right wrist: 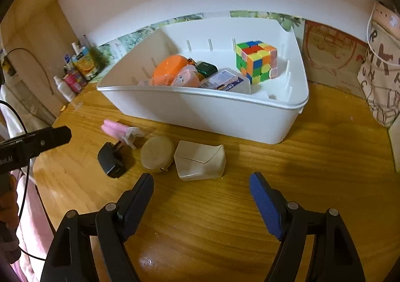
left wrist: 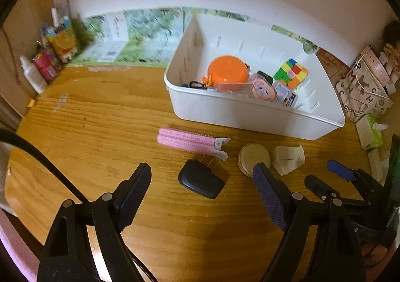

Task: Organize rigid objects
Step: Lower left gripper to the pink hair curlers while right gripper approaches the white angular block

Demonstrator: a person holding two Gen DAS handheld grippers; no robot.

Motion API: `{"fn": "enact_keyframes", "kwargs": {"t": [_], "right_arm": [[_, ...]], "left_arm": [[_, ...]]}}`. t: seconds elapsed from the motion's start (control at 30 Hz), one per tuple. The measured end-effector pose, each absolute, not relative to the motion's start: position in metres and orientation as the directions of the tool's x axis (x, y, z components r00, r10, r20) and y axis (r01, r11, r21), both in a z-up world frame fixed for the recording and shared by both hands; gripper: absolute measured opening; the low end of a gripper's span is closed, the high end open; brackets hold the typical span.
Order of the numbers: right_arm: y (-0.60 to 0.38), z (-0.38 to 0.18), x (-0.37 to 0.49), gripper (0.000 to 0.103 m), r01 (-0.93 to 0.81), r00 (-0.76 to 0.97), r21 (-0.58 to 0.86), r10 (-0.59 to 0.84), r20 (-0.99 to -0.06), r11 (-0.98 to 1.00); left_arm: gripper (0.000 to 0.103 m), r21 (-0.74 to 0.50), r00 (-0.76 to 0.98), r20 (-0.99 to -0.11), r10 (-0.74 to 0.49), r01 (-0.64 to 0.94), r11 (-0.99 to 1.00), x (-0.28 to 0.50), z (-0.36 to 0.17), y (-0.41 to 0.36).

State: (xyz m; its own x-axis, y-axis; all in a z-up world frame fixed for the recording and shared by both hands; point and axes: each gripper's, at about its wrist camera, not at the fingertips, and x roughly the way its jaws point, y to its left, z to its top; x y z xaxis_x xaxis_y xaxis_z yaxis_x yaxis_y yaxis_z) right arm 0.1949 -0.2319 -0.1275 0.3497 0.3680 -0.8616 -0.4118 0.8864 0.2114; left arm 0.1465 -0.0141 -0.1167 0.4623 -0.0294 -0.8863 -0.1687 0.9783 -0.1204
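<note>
A white bin [left wrist: 250, 117] [right wrist: 200, 112] on the wooden table holds an orange round case [left wrist: 228, 70] [right wrist: 167, 69], a colour cube [left wrist: 291, 73] [right wrist: 256, 60] and other small items. In front of it lie a pink hair clip [left wrist: 190, 140] [right wrist: 117, 129], a black charger plug [left wrist: 201, 179] [right wrist: 111, 159], a round beige compact [left wrist: 253, 158] [right wrist: 157, 153] and a white angular box [left wrist: 287, 158] [right wrist: 200, 163]. My left gripper [left wrist: 202, 179] hangs open over the plug. My right gripper [right wrist: 201, 183] is open just in front of the white box; it also shows at far right [left wrist: 330, 177].
Bottles and packets [left wrist: 50, 57] [right wrist: 75, 72] crowd the back left corner. A printed tote bag [left wrist: 362, 89] [right wrist: 380, 77] and a tissue pack [left wrist: 372, 132] stand at the right. A black cable [left wrist: 50, 164] crosses the near left. Pink clothing [right wrist: 30, 207] shows at the left edge.
</note>
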Motion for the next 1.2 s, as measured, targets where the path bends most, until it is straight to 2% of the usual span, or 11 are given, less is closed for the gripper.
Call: {"fn": "enact_keyframes", "kwargs": {"t": [0.3,0.6,0.97,1.2], "right_arm": [[-0.218,-0.147,0.201,0.080,-0.333,0.352,0.182,0.301,-0.886,0.925],[-0.203,-0.159,0.203,0.080,-0.350,0.356,0.135,0.265,-0.896,0.927],[-0.189,-0.173,0.205,0.080,-0.411,0.349,0.095,0.253,-0.902,0.907],[-0.186,-0.175,0.206,0.080,-0.442,0.369,0.078,0.261,-0.892,0.893]], "left_arm": [[0.086,-0.229,0.341,-0.926,-0.159,-0.174,0.958,0.182,-0.151,-0.001],[0.086,-0.336,0.259,-0.930,-0.262,-0.303,0.892,0.203,-0.183,0.016],[0.086,-0.386,0.248,-0.920,-0.303,-0.451,0.804,0.212,-0.204,0.034],[0.085,-0.396,0.266,-0.915,-0.302,-0.465,0.792,0.216,-0.203,0.037]]}}
